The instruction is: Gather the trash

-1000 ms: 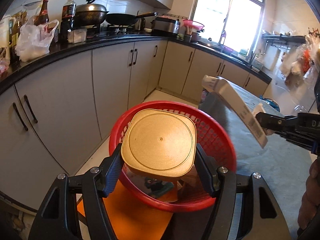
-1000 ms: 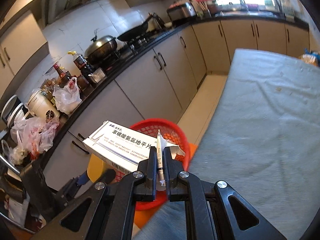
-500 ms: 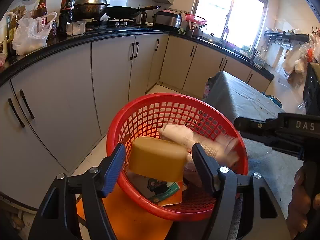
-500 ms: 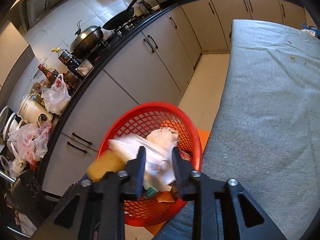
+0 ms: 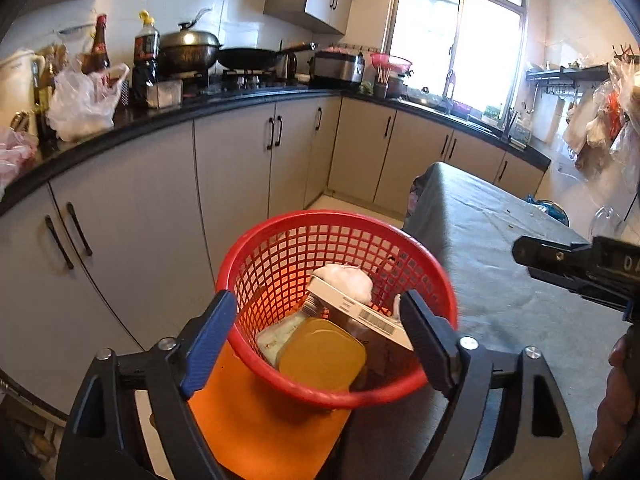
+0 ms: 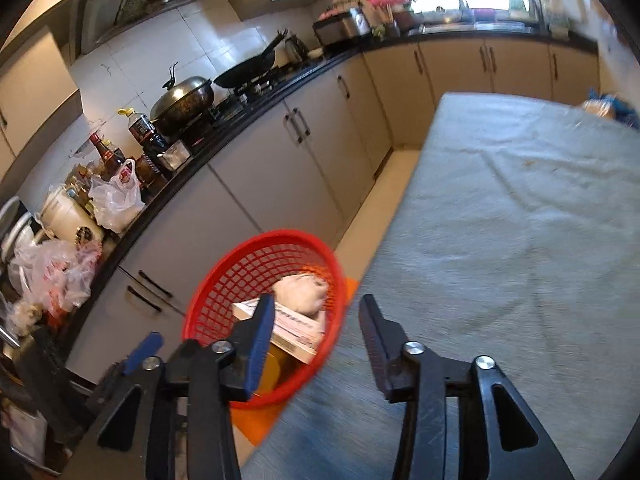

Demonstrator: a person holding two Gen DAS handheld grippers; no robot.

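Left gripper (image 5: 320, 336) and right gripper (image 6: 316, 340): jaws spreading, nothing between. Just beyond, inside the red plastic mesh basket (image 5: 260, 264): tan rounded-square lid (image 5: 322, 354), white printed cardboard box (image 5: 356, 312), crumpled white wad (image 5: 344, 280). Farther out, grey cloth-covered table (image 6: 500, 220) apparently bare; collecting seemingly near done.

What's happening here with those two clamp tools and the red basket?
A person is clearing rubbish with a handheld gripper in each hand. The left gripper and the right gripper have nothing between their jaws, which are opening. The round red plastic mesh basket beside the grey cloth-covered table holds a tan square plastic lid, a white printed cardboard box and a crumpled white wad.
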